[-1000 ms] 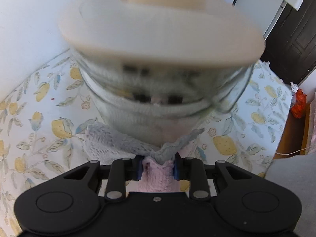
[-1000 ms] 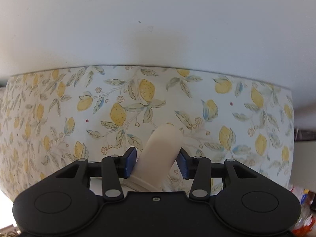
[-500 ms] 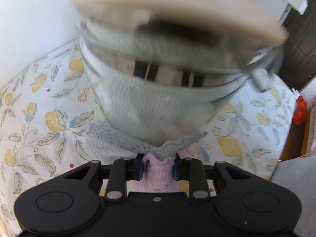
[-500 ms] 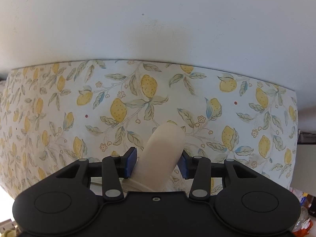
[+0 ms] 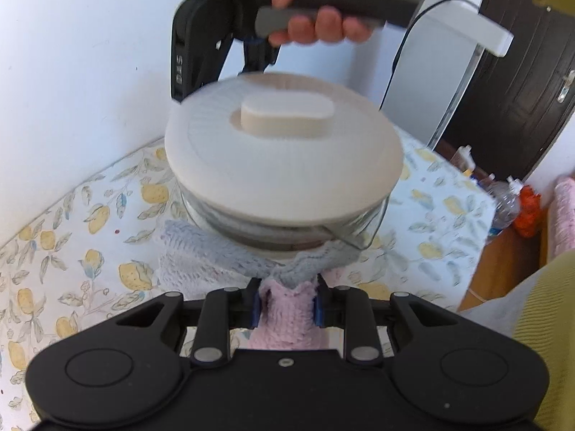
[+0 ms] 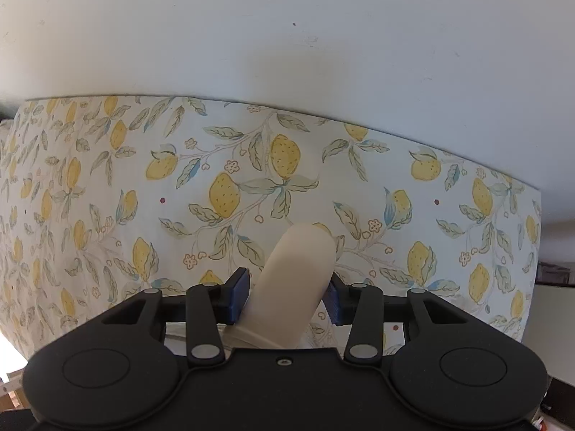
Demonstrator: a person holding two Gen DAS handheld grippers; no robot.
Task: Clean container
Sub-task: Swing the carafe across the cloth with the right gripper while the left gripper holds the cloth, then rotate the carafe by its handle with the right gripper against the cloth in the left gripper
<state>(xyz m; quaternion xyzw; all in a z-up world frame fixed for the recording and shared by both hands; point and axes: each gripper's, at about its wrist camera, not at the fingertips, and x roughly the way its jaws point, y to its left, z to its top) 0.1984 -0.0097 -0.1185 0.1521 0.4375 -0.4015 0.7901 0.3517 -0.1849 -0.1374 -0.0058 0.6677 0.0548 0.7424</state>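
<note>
A round glass container [image 5: 366,226] with a cream lid [image 5: 284,158] hangs tilted above the table in the left wrist view. My right gripper [image 5: 257,61] holds it from behind at the lid's far edge. In the right wrist view my right gripper [image 6: 287,294] is shut on a cream tab of the lid [image 6: 293,283]. My left gripper [image 5: 285,303] is shut on a pink and grey knitted cloth [image 5: 287,309]. The cloth's grey part [image 5: 215,248] presses against the glass underside.
A lemon-print tablecloth [image 5: 90,251] covers the table [image 6: 251,179] against a white wall [image 6: 287,36]. A white chair [image 5: 467,36] and a dark door [image 5: 532,72] stand at the back right. Bottles and an orange bag [image 5: 526,212] lie on the floor.
The container has tipped and dropped lower in the left wrist view, so its lid top now faces the camera. The cloth stays under it. The right gripper's grip is unchanged.
</note>
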